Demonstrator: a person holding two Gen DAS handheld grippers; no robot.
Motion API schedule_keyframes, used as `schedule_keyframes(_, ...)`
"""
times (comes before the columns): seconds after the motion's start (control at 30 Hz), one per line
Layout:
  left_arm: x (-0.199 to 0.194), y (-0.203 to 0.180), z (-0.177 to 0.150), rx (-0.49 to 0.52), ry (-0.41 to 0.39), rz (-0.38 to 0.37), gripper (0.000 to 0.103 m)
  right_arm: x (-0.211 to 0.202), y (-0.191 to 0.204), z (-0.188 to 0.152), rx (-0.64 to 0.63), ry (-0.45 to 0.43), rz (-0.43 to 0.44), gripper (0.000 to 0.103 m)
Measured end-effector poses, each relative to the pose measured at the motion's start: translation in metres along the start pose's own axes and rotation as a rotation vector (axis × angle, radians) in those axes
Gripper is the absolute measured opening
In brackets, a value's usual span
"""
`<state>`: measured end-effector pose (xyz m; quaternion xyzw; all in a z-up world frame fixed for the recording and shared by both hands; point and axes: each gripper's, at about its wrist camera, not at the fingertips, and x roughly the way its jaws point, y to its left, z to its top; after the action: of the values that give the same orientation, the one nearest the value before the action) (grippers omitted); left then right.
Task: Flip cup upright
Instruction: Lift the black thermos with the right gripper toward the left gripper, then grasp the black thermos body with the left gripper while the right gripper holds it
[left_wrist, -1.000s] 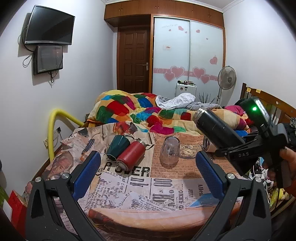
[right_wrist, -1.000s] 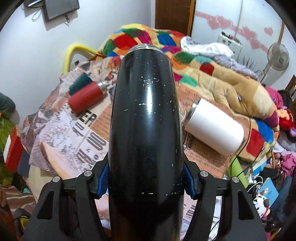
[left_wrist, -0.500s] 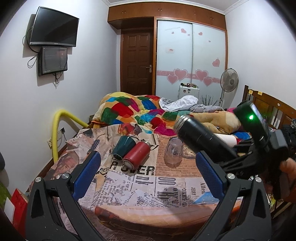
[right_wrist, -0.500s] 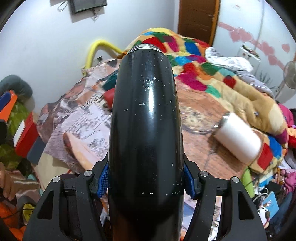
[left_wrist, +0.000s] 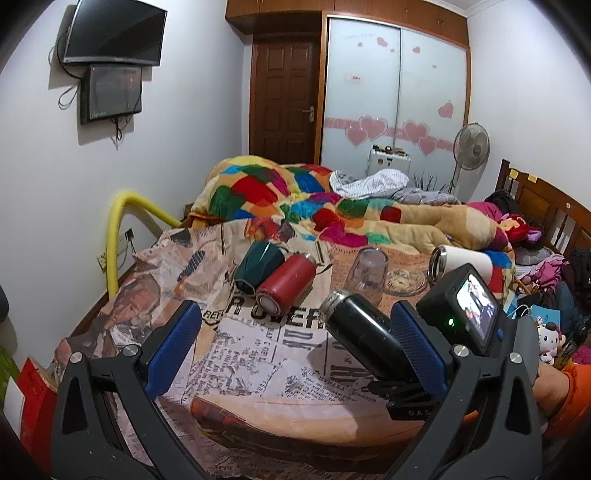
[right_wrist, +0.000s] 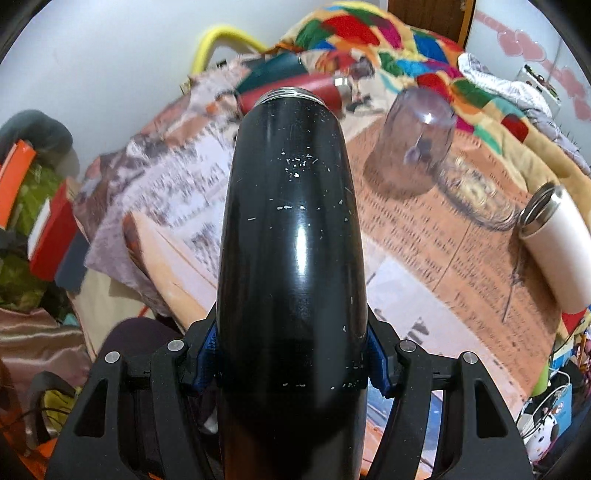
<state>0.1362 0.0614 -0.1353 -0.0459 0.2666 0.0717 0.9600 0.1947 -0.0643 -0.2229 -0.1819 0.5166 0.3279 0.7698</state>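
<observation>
Black cup (right_wrist: 291, 236) now lower, nearer newspaper (left_wrist: 258, 354).

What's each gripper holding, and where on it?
Right gripper: black flask, clamped around its lower body near the base. Left gripper: open, holding nothing.

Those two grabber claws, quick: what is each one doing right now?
Left gripper: open, holding nothing.
Right gripper: closed on the black bottle, held tilted above the bed.

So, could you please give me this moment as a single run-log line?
right tongs: shut on black cup | cup: tilted, off the bed, mouth away from tongs | left tongs: open, empty | not yet upright
</observation>
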Motion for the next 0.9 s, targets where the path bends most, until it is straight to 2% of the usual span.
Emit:
schedule_keyframes(0.17, 0.016, 0.005, -0.008, -0.003, 0.042, 0.001, 0.103, 0.014, -0.004, -0.002, -0.014, 0.038, -0.024, 0.061)
schedule_keyframes(0.4, 0.038, 0.011, -0.017, -0.015, 0.105, 0.017, 0.103, 0.022, -0.005, -0.003, -0.044, 0.044, -0.053, 0.061)
schedule_keyframes(0.57, 0.057, 0.018, -0.025, -0.044, 0.171, 0.009, 0.103, 0.026, -0.005, -0.001, -0.044, 0.048, -0.037, 0.062)
schedule_keyframes(0.77, 0.074, 0.021, -0.031, -0.094, 0.252, -0.024, 0.102, 0.014, -0.010, -0.005, -0.030, 0.028, -0.028, 0.062)
schedule_keyframes(0.9, 0.079, 0.012, -0.032, -0.103, 0.276, -0.049, 0.102, -0.004, -0.012, -0.015, -0.018, 0.015, -0.004, 0.062)
